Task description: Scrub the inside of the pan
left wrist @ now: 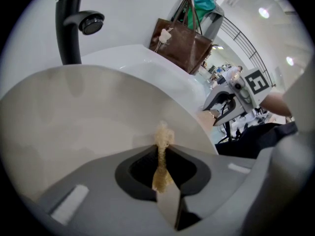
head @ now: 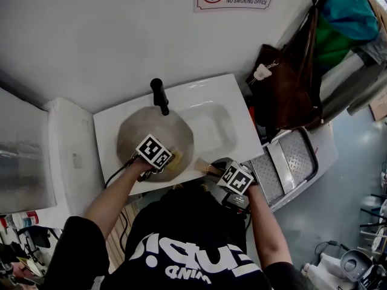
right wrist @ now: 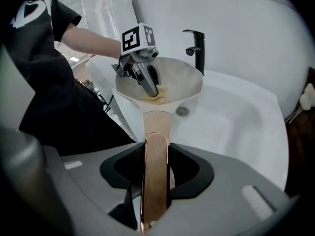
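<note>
Copper-toned metal fills the right tongs (head: 216, 169): their jaws are clamped narrow on the pan's handle (right wrist: 156, 132), which leaves the pan at about its 4 o'clock in the head view. The pan (head: 136, 132) rests in the white sink (head: 211, 110), with the black faucet (head: 160, 95) at its 12 o'clock. The left tongs (right wrist: 153, 88) are pinched nearly together on a thin yellowish scrubber (left wrist: 163, 141). They point steeply down into the bowl, and the scrubber lies against the inner surface near the 5 o'clock edge, close to where the handle joins.

The step in hand appears to be the scrubbing itself: one grip steadies the pan while the other works the scrubber against the inside. No suds or water can be made out, and the pale inner surface shows no plain dirt, so how much is done cannot be judged.

The next move likely calls for sweeping the scrubber from the handle side toward the 12 o'clock wall under steady downward pressure. The right tongs would need to hold firm so that the pan does not rock or slide in the sink.
</note>
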### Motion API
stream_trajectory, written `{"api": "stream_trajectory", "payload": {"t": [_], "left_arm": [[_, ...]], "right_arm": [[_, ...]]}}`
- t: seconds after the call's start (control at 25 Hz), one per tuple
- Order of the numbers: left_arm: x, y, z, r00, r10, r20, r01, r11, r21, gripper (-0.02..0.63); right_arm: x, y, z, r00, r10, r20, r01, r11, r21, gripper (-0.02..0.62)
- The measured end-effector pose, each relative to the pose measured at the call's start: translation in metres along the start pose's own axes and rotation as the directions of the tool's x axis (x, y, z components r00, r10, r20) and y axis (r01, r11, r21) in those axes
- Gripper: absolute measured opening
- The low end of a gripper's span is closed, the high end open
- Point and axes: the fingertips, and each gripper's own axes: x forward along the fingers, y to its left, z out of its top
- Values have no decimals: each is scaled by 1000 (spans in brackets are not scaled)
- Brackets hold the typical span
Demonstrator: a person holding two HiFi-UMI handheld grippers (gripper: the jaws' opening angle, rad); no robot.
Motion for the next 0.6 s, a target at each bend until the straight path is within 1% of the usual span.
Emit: {"api": "stream_trajectory", "payload": {"t": [0.16,0.24,0.4,0.44,0.48,0.52,0.6], "left_arm": [[-3,0,-1,1000,0,9,0,1000,-4,38],[-6,-1,0,1000,-2,25,2,1000,0,38],[-13,-5,4,998,-4,68,4,1000,3,38],[-14,-5,5,997,-3,77,3,1000,0,38],[-15,-5,6,996,-1,86,2,1000,-4,38],[-15,-6,7,996,2,92,-1,1000,-9,38],[-16,-5,7,995,16,100,-13,1000,-25,38]], "right_arm": [[-14,-6,-2,998,-44,36,43,999,20,166],[-25,-10,2,994,-74,78,72,997,29,166],[-53,-24,15,971,-152,186,139,987,83,164],[-58,-29,17,962,-178,209,160,982,101,123],[-63,-33,19,953,-202,227,179,977,119,20],[-66,-37,20,947,-215,238,188,973,133,8],[-68,-39,20,947,-214,241,183,973,144,8]]}}
